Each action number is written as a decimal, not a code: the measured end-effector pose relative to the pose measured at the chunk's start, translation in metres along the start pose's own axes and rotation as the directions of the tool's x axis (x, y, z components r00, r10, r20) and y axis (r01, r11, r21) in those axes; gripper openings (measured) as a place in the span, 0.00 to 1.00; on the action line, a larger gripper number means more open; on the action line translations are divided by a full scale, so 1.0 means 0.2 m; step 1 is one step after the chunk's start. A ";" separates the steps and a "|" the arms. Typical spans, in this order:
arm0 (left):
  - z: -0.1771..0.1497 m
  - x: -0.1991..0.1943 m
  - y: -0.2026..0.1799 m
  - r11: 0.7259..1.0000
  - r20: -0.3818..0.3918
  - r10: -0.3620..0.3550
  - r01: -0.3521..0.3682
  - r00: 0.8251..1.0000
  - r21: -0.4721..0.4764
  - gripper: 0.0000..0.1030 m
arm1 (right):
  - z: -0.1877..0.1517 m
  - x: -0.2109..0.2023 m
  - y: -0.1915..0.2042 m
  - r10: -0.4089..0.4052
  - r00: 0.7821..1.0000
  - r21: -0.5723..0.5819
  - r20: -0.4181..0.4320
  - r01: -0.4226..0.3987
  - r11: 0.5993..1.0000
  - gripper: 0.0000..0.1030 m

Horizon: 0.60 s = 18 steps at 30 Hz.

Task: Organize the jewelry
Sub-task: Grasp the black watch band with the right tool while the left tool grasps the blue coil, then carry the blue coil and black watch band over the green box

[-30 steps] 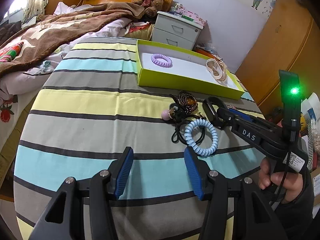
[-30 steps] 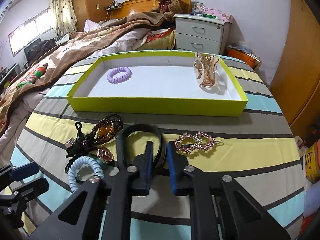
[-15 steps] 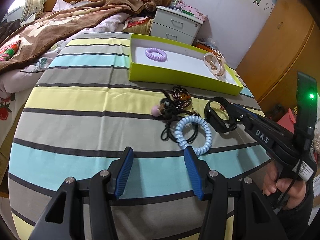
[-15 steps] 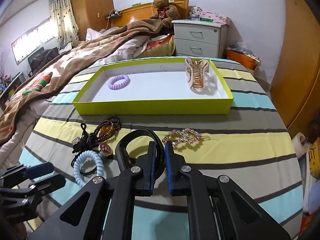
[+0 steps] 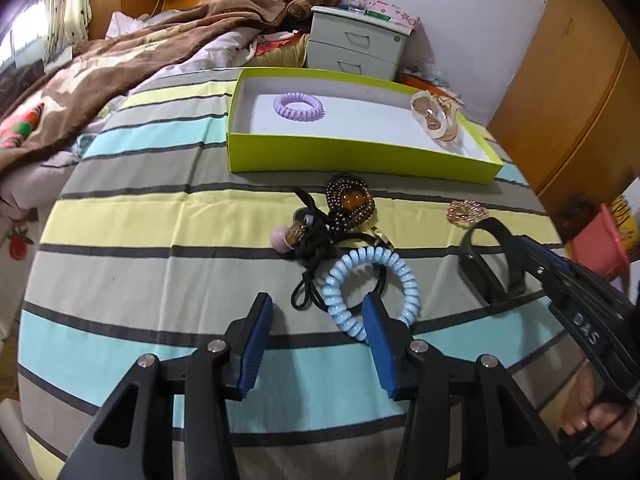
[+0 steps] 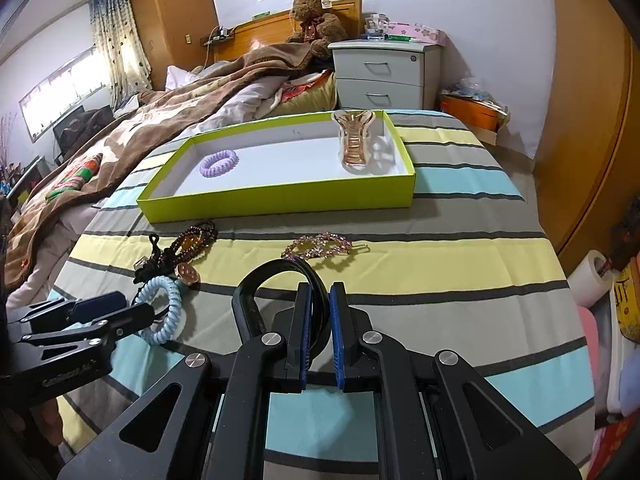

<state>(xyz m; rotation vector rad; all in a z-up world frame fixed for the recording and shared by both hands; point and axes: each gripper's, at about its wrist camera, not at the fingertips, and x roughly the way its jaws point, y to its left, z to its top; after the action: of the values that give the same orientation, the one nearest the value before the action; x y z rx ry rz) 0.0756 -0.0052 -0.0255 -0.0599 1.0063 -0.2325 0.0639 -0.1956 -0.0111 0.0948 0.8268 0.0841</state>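
tray: on desk, far side
in tray: coil hair tie left, claw clip right
before tray: bead bracelet left, rhinestone clip right
nearer: spiral tie, headband to its right
behind desk: bed, nightstand

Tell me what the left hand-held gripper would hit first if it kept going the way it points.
Probably the light blue spiral hair tie: the closing left hand-held gripper has nothing between its fingers, though depth is unclear.

Soft daylight, sharp, fisheye-warped edges
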 end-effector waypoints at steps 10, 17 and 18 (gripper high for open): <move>0.00 0.01 -0.04 0.995 0.027 0.078 -0.079 0.997 0.056 0.23 | -0.02 -0.02 -0.03 0.024 1.000 0.009 0.010 -0.024 1.000 0.09; -0.01 -0.01 -0.03 0.996 0.036 0.073 -0.074 0.997 0.052 0.11 | -0.03 -0.03 -0.05 0.042 0.999 0.017 -0.003 -0.042 0.999 0.09; -0.01 -0.02 -0.02 0.996 0.042 0.072 -0.074 0.997 0.049 0.11 | -0.04 -0.03 -0.05 0.042 0.999 0.020 -0.003 -0.042 0.999 0.09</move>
<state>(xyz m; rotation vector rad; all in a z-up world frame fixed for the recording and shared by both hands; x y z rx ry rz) 0.0699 -0.0085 -0.0222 0.0180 0.9605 -0.1890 0.0539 -0.2053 -0.0124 0.1306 0.8298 0.1157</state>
